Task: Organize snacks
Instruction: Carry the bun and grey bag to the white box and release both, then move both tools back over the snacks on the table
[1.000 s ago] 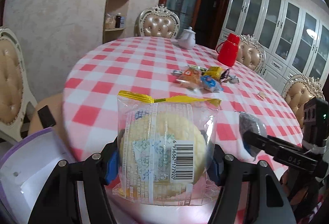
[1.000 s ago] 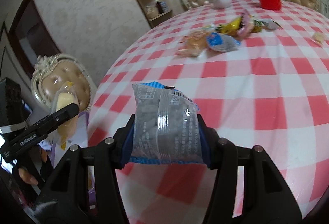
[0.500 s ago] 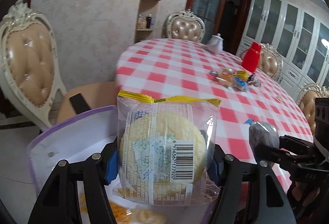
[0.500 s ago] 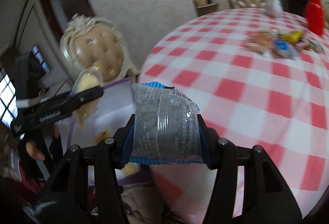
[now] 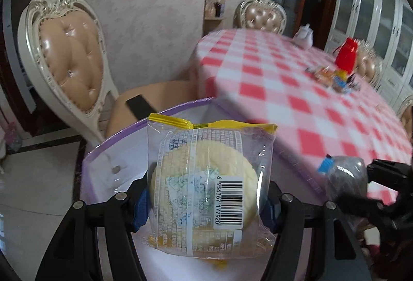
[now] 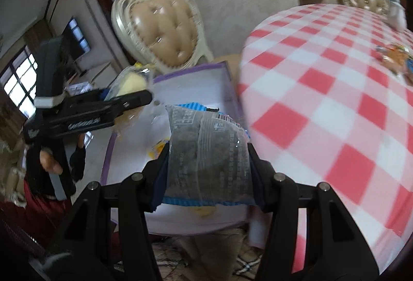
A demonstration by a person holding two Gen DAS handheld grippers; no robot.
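My left gripper [image 5: 204, 201] is shut on a clear packet with a round yellow cake [image 5: 206, 185] and holds it over a white box with a purple rim [image 5: 116, 141] beside the table. My right gripper [image 6: 206, 164] is shut on a grey snack packet with blue ends [image 6: 206, 151], also over the box [image 6: 191, 71]. Each gripper shows in the other's view: the right one [image 5: 343, 177] at the right, the left one [image 6: 129, 90] at the left. Yellow snacks [image 6: 160, 149] lie in the box. A pile of snacks [image 5: 333, 77] lies far out on the table.
A round table with a red-and-white checked cloth [image 5: 296, 90] stands to the right of the box. A padded chair [image 5: 69, 56] stands behind the box. A red jug [image 5: 347, 55] and a white teapot [image 5: 304, 33] stand at the table's far side.
Both grippers have swung left, away from the table top, and now hang over the white box with their packets still held.
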